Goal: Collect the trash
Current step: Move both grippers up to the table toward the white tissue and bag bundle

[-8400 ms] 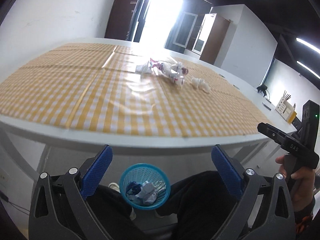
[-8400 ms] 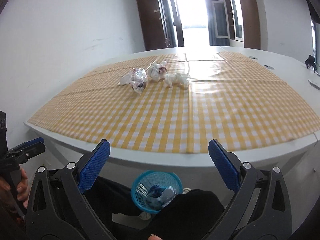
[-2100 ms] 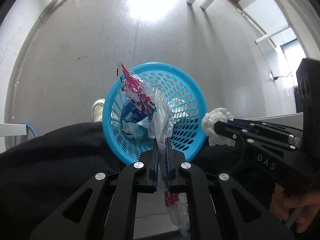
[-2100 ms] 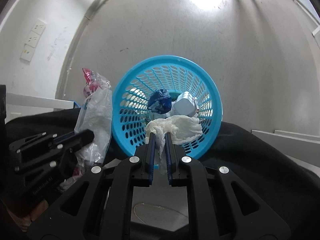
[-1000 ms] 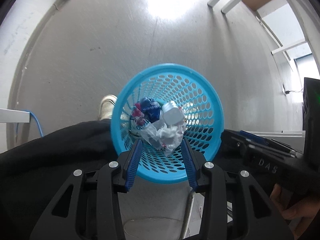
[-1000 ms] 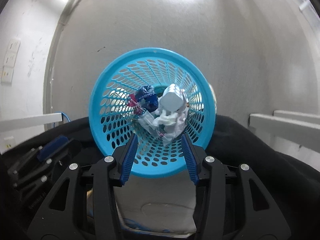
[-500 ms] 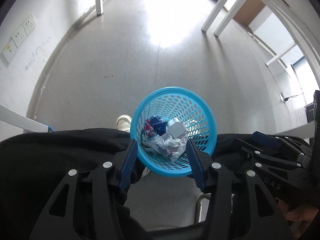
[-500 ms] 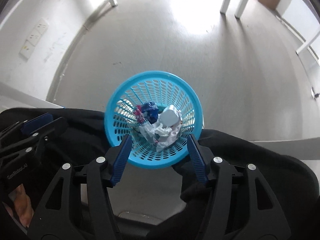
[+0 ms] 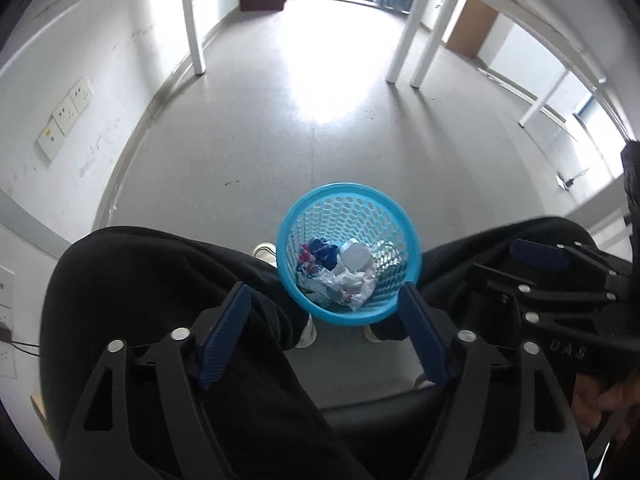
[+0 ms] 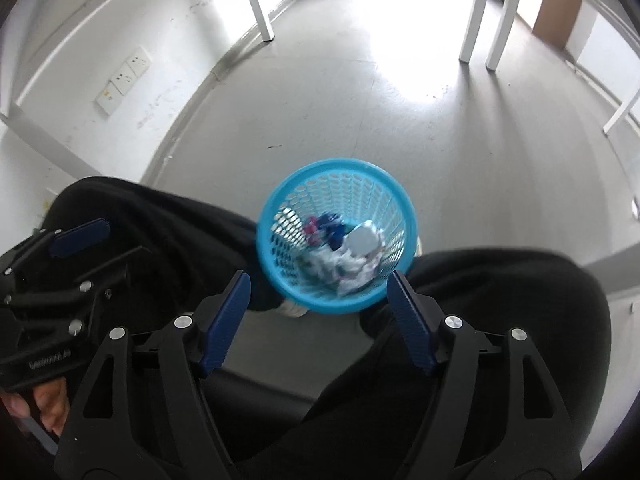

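A blue mesh basket (image 9: 384,204) stands on the grey floor between the person's legs; it also shows in the right wrist view (image 10: 360,170). It holds crumpled trash (image 9: 340,276): white tissue, clear wrappers and a blue scrap, blurred in the right wrist view (image 10: 344,252). My left gripper (image 9: 324,334) is open and empty, well above the basket. My right gripper (image 10: 320,314) is open and empty, also above it. Each gripper shows at the edge of the other's view, the right one (image 9: 560,280) and the left one (image 10: 60,256).
The person's black trousers (image 9: 160,280) flank the basket, with a dark seat edge (image 9: 380,404) below. White table legs (image 9: 412,36) stand on the floor farther off. Wall sockets (image 9: 64,116) sit on the white wall at the left.
Both grippers dropped their trash (wrapper and tissue) into the basket about a second ago. Since then they have opened wide and risen away, so the basket looks smaller.
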`<state>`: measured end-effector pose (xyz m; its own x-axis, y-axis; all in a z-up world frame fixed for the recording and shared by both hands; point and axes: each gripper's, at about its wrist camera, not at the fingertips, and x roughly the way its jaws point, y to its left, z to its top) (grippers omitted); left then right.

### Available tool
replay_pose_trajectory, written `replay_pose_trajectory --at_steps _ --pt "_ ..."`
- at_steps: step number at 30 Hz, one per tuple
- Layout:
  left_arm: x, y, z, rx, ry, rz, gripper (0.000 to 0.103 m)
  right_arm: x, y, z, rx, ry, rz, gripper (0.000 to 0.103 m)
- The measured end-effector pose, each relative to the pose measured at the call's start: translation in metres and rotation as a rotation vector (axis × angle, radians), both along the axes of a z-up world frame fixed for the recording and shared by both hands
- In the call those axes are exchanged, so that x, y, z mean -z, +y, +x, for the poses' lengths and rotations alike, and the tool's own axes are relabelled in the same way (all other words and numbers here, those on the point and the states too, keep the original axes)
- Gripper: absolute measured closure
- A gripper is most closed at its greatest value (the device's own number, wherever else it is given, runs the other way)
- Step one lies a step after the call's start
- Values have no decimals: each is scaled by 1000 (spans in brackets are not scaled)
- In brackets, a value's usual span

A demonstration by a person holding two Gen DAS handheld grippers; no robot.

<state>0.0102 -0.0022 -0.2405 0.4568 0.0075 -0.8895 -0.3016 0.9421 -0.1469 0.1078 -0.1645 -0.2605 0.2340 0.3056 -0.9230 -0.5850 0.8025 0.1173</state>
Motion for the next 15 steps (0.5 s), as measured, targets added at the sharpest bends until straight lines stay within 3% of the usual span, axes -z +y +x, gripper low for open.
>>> replay_pose_trajectory --at_steps 10,15 --pt "-61 -19 -51 36 -176 68 8 -63 -36 -48 -29 -157 83 24" --pt "-83 -28 -64 50 -236 162 6 -94 -52 -69 -57 -208 161 17"
